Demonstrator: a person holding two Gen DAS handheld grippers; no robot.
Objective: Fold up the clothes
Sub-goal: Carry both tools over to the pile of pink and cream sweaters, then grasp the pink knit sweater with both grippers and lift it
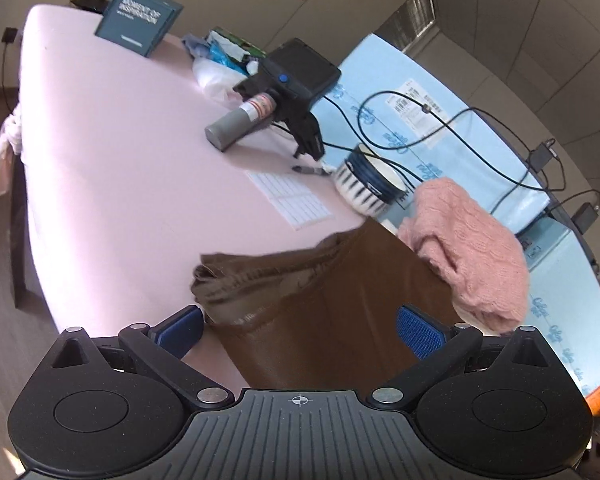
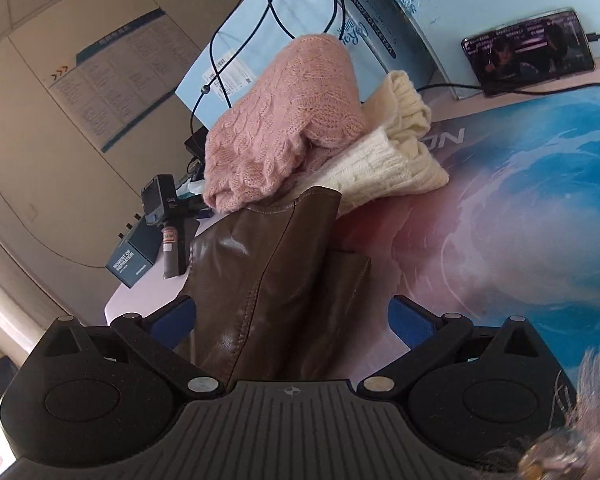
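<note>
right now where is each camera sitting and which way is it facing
Left wrist: sits on the left gripper, looking along its open fingers across the pink table at the brown leather garment; only the gripper shows.
Right wrist: sits on the right gripper, open, facing the same garment and the cream sweater.
Both share the garment, pink sweater and teal box.

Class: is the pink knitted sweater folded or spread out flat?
Folded. The pink sweater sits as a compact bundle atop the cream sweater, its layers doubled over, not laid flat.
</note>
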